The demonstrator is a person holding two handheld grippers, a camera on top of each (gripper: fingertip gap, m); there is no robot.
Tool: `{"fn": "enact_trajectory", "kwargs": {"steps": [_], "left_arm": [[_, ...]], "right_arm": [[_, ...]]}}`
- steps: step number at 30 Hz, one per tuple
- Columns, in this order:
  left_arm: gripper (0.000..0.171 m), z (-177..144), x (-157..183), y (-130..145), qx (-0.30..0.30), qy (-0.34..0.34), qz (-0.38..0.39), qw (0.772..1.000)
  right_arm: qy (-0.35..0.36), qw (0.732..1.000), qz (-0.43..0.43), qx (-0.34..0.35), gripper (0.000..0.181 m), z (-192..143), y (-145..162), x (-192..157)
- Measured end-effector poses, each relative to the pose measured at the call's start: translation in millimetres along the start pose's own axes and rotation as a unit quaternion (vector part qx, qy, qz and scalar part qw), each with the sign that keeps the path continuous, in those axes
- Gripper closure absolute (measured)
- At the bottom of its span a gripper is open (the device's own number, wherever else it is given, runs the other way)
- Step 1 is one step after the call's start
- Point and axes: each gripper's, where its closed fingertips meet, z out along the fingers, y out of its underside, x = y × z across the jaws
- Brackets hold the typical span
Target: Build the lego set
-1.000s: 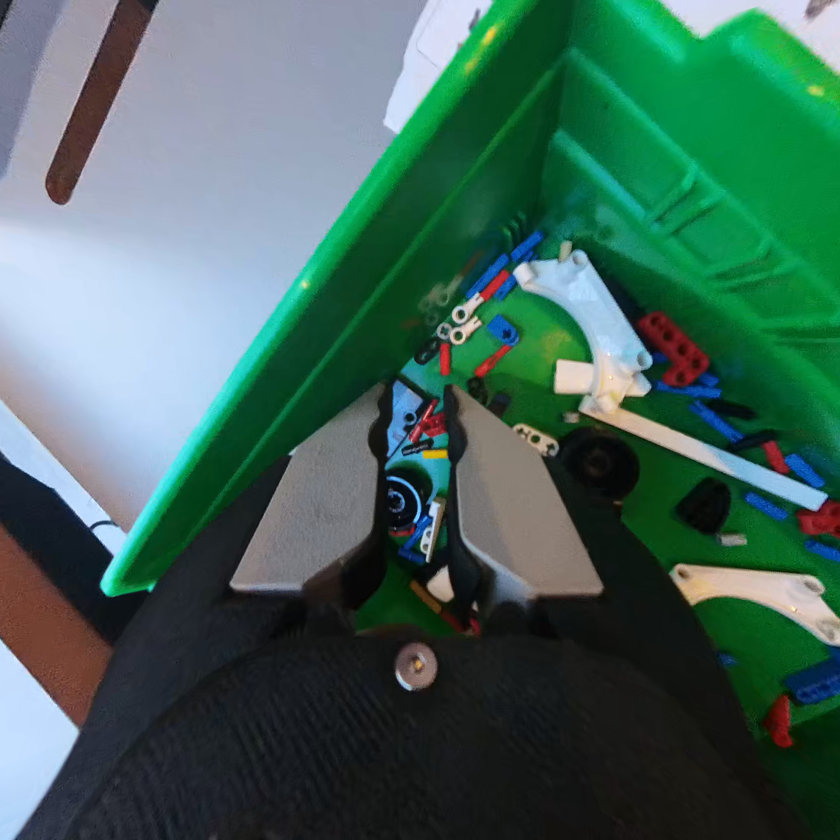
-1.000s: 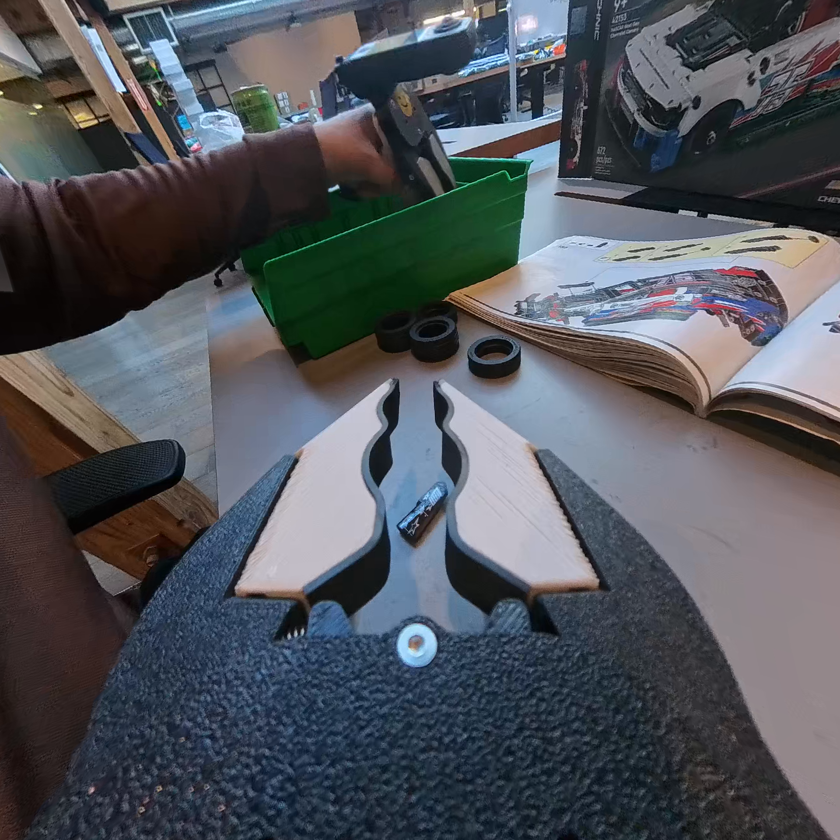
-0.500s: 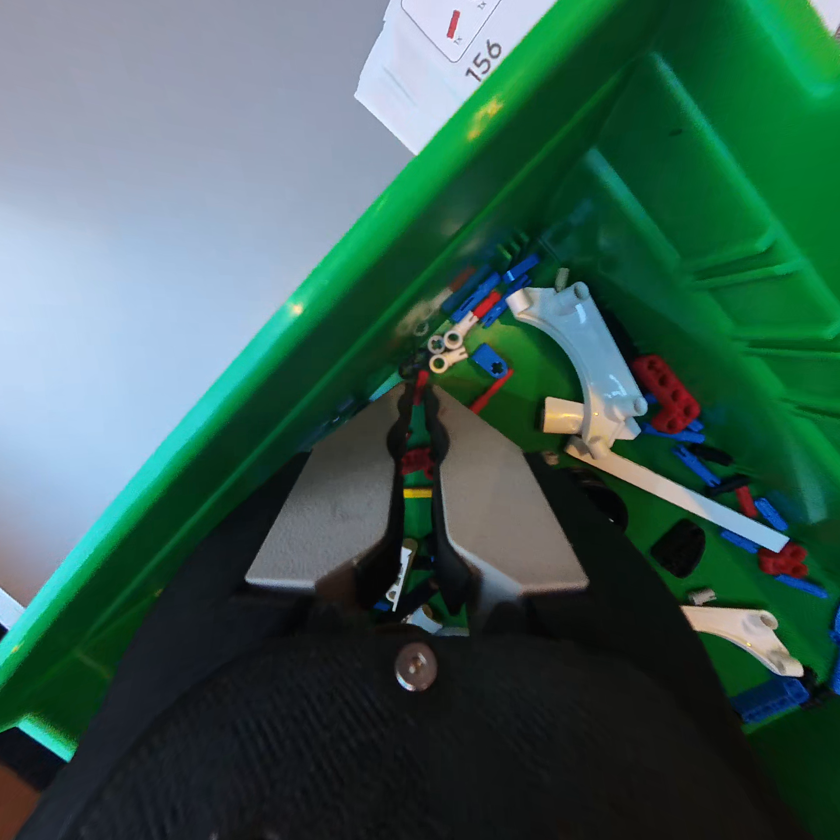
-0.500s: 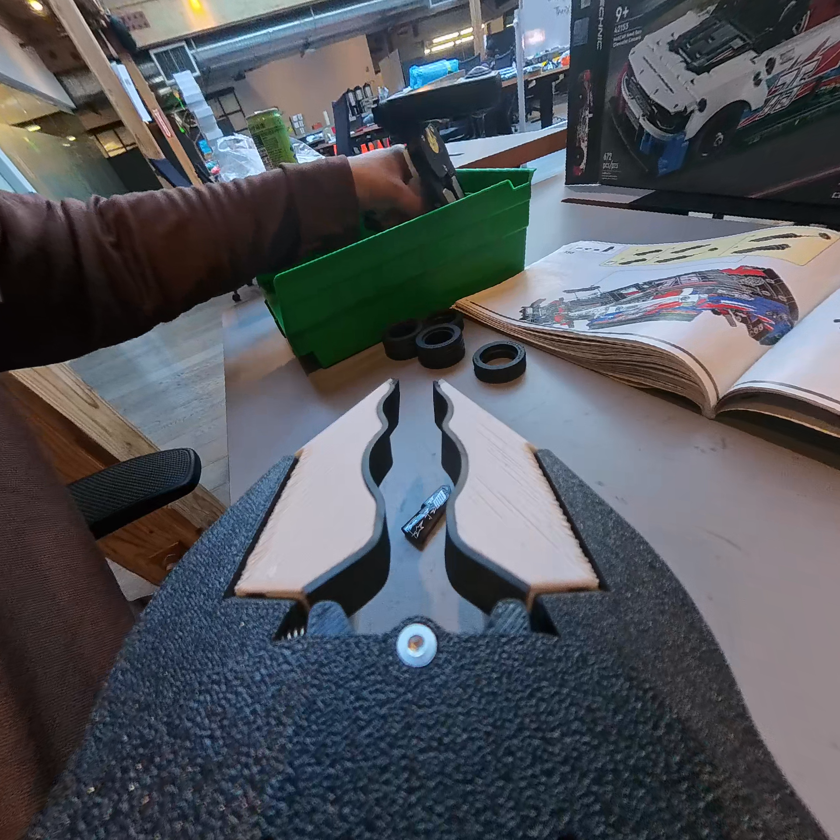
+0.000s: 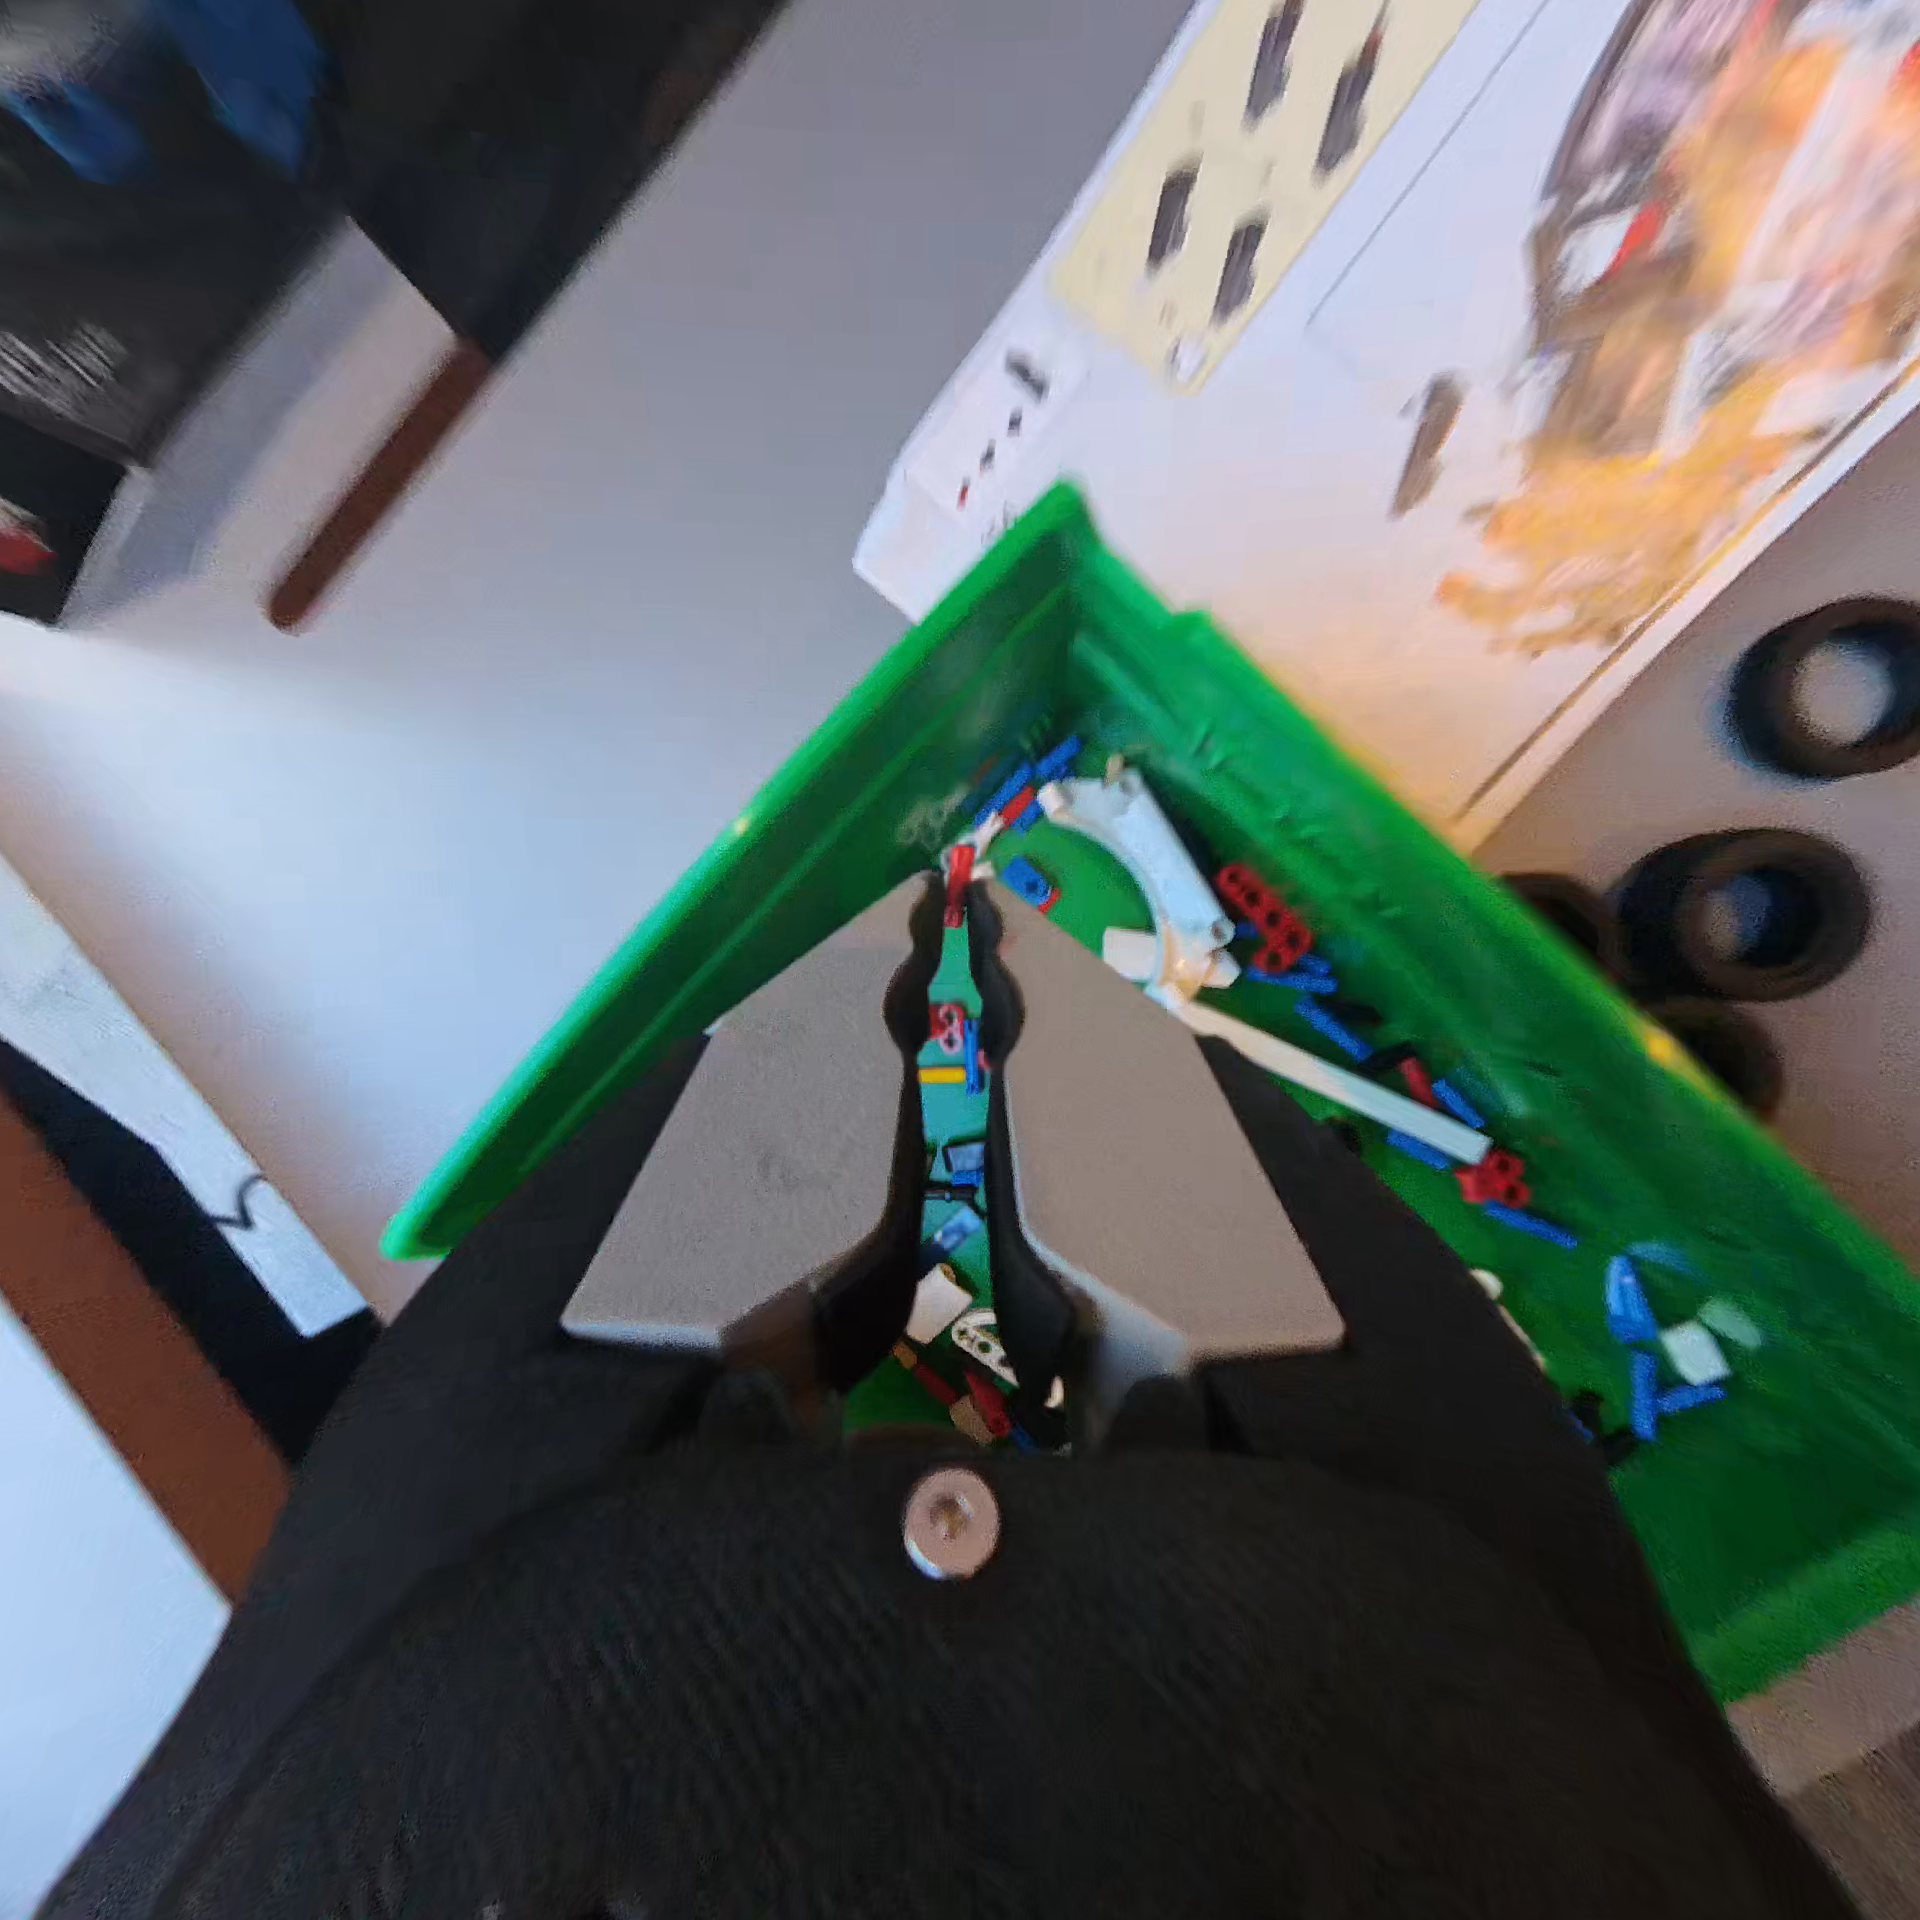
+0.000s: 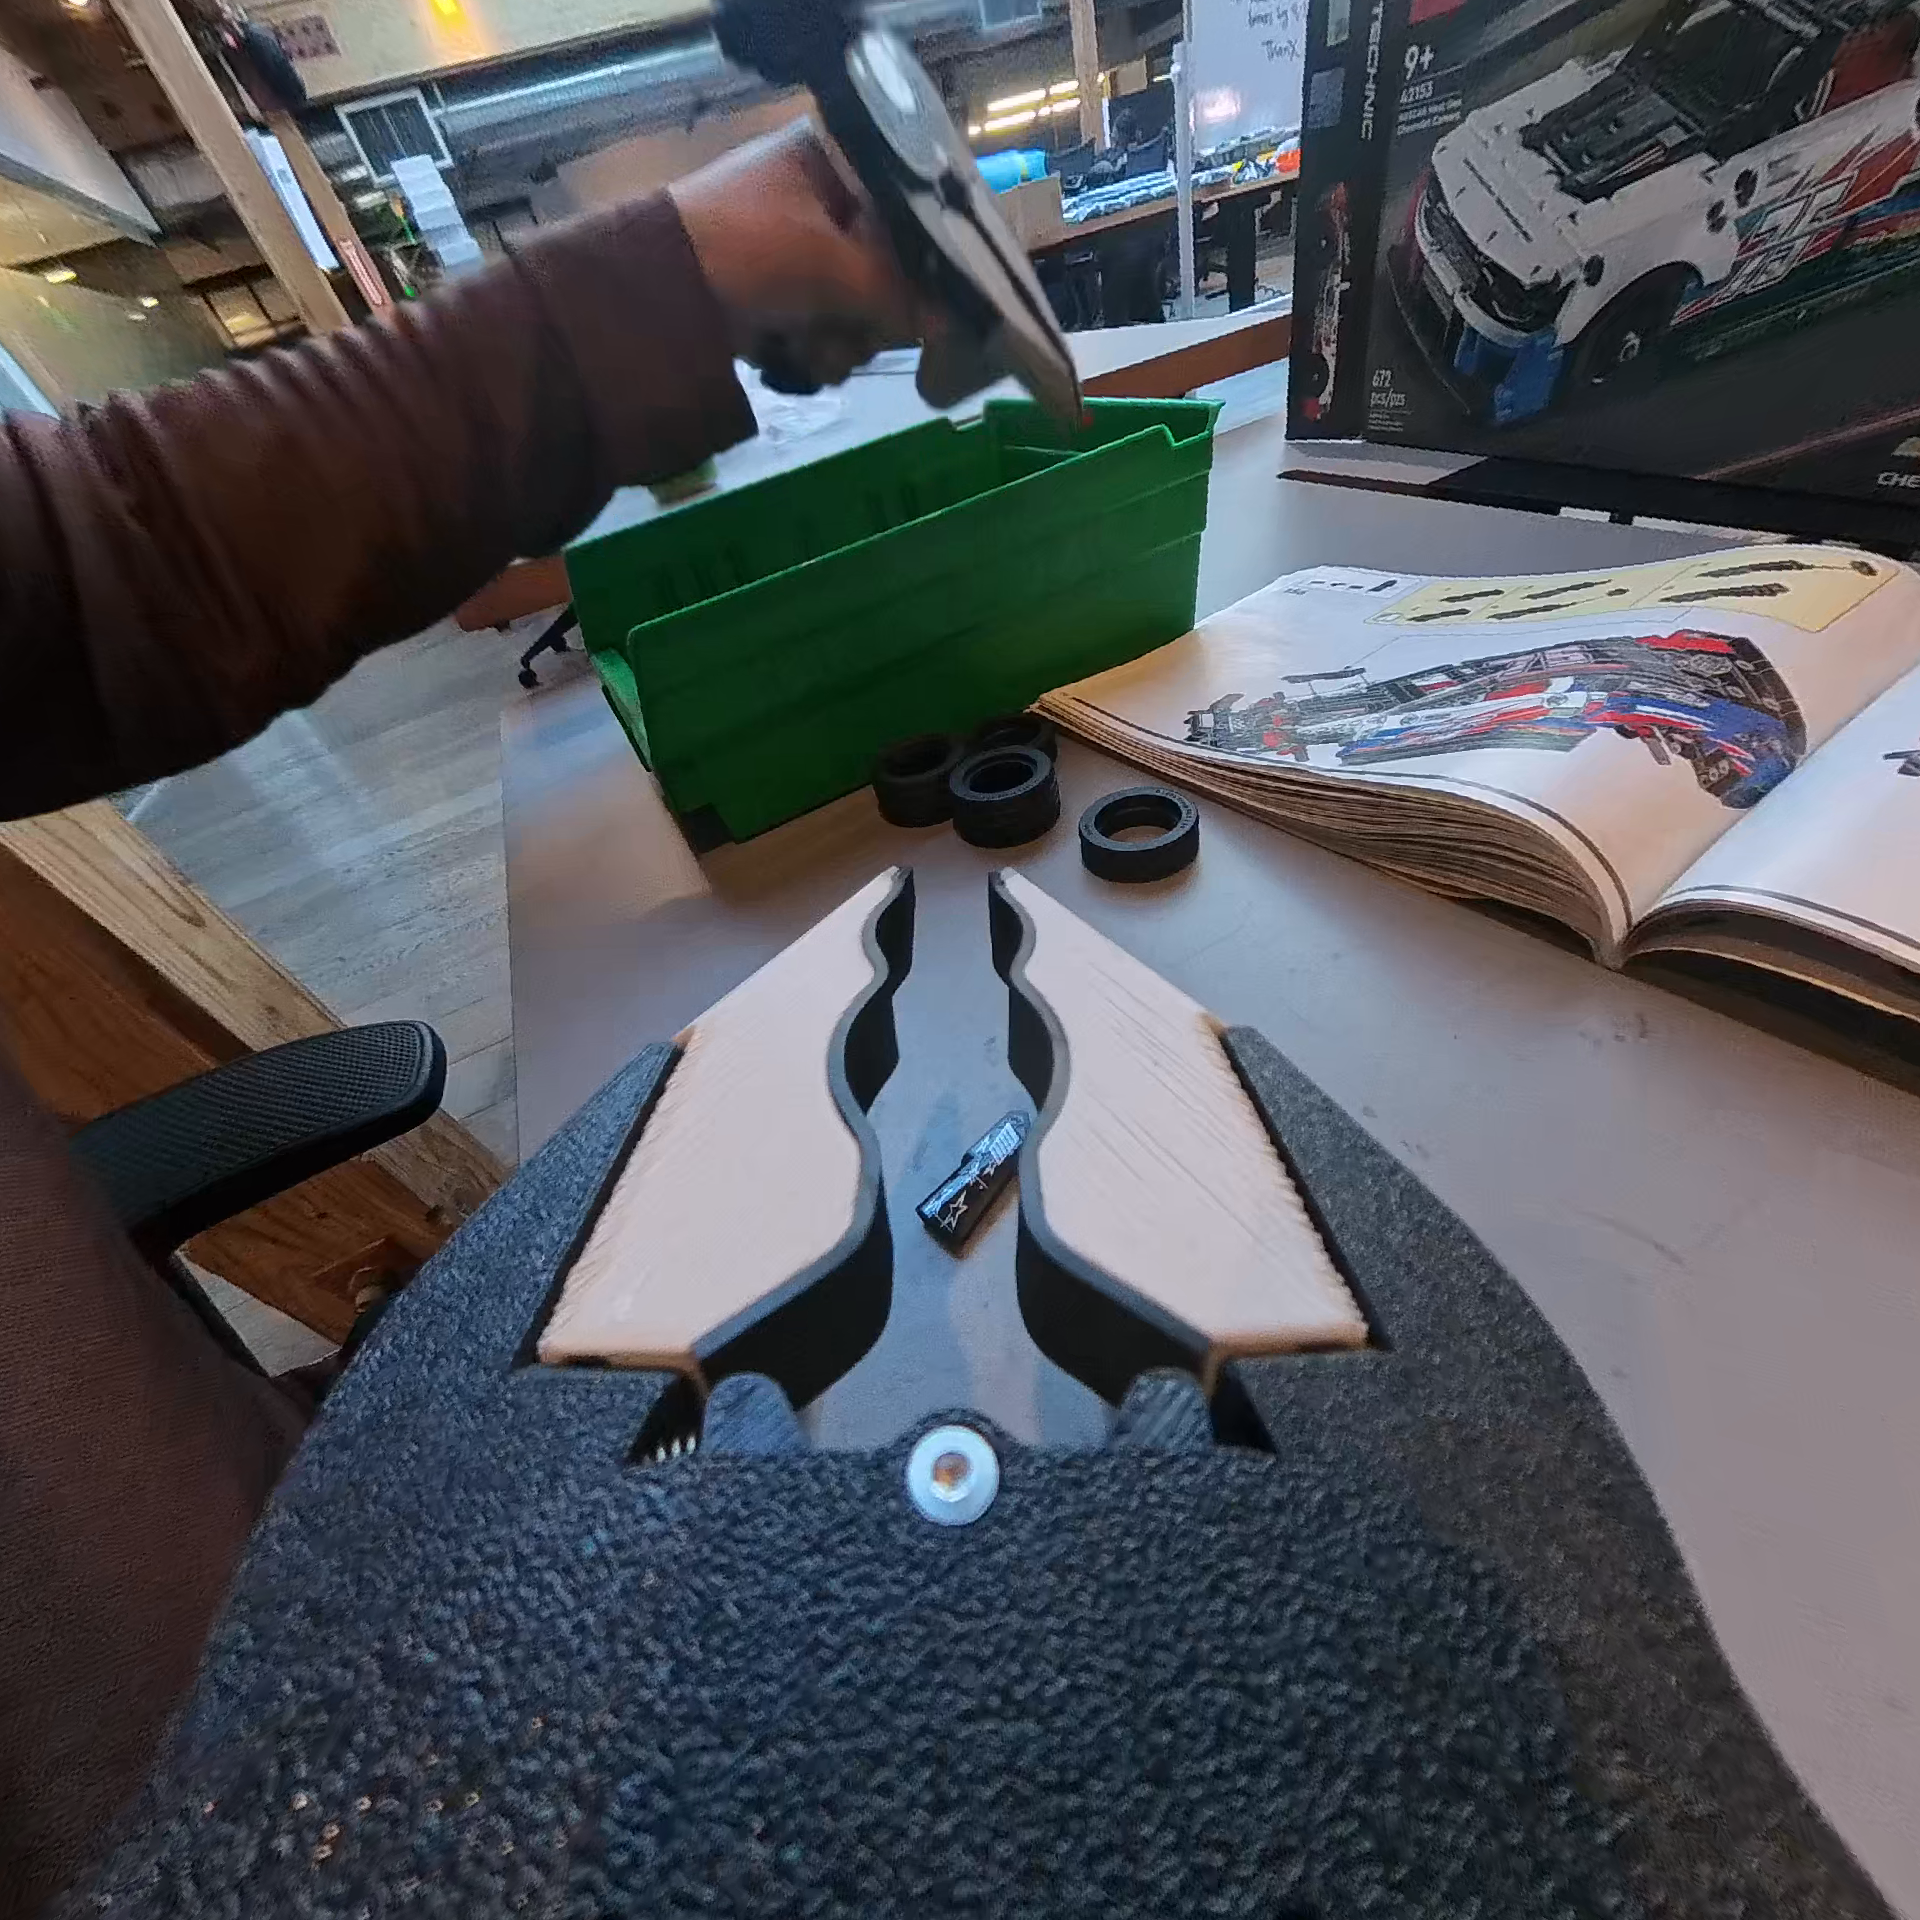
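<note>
Now the left gripper (image 5: 954, 902) is pinching a small red pin (image 5: 956, 881) above the green bin (image 5: 665, 997).
Its thin tip hold is risking a drop; the right gripper (image 6: 951, 894) is hanging slightly parted, empty.

Green bin (image 6: 914, 634), black tyres (image 6: 1138, 833), red pin (image 5: 956, 883) — blue, red, white pieces (image 5: 1132, 894), tan-faced right gripper (image 6: 951, 894)

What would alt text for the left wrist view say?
Left tongs pinch a small red piece above a green bin of loose bricks. An open instruction book and black tyres lie on the table beyond; the picture is blurred.
</note>
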Motion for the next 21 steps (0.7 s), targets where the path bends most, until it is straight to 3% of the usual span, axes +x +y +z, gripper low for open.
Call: {"fn": "enact_trajectory", "kwargs": {"steps": [5,10,15,20,21], "left_arm": [[0.171,-53,28,-62,0.069,-0.057,0.066,0.994],[0.171,-62,134,-100,0.114,0.051,0.112,0.986],[0.171,-7,259,-79,0.064,0.17,0.18,0.967],[0.17,63,314,-28,-0.038,0.207,0.209,0.955],[0.171,67,319,-29,-0.026,0.211,0.21,0.954]], "right_arm": [[0.002,1.0,0.002,0.006,0.168,-1,-2,1],[0.018,1.0,-0.012,0.016,0.176,-7,-6,3],[0.07,0.99,-0.08,0.092,0.181,-32,-31,3],[0.078,0.989,-0.089,0.084,0.181,-32,-29,3],[0.079,0.989,-0.091,0.085,0.181,-33,-29,3]]}}
